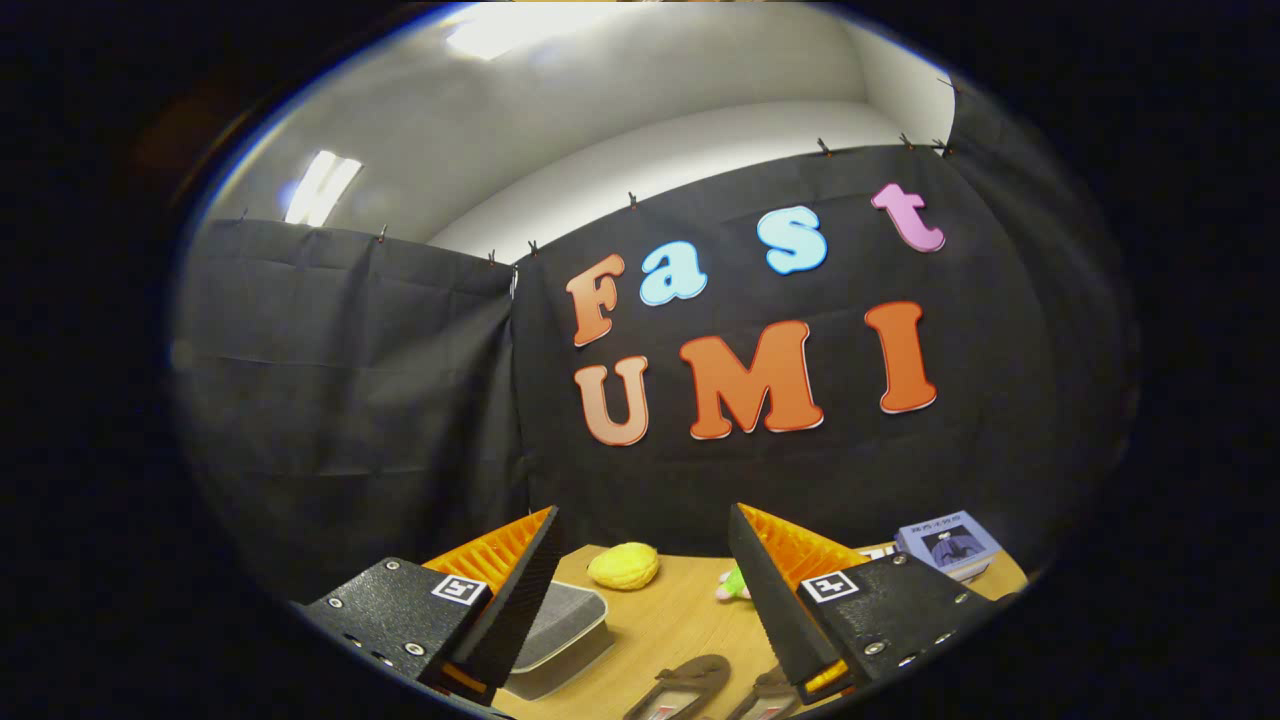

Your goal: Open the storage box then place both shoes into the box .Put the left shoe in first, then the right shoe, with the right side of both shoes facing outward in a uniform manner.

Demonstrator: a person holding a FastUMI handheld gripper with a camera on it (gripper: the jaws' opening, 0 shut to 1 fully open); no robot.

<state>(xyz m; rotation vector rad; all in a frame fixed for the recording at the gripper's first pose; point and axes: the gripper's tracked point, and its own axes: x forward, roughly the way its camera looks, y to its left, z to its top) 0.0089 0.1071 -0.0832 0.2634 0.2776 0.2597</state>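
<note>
I am holding the gripper (645,590) raised and tilted up, its jaws standing wide apart and gripping nothing. Between the fingers, toward six o'clock, I am seeing the two shoes (712,690) lying side by side on the wooden table (670,620), only their upper ends showing; which is left and which is right I cannot tell from here. At about seven o'clock, partly behind the left finger, the storage box (560,625) is sitting with its grey lid closed, just beside the shoes. Beyond the fingers, at twelve o'clock, a yellow lemon-like object (623,565) is resting; a small pink-and-green toy (733,585) is peeking out by the right finger, and a blue carton (947,543) is lying at two o'clock.

I am judging the lid light and rigid, best taken at a free edge. The shoes are looking flat, light and somewhat flexible; I would be pinching each across its side wall or strap, firmly, since a thin sole could twist.
</note>
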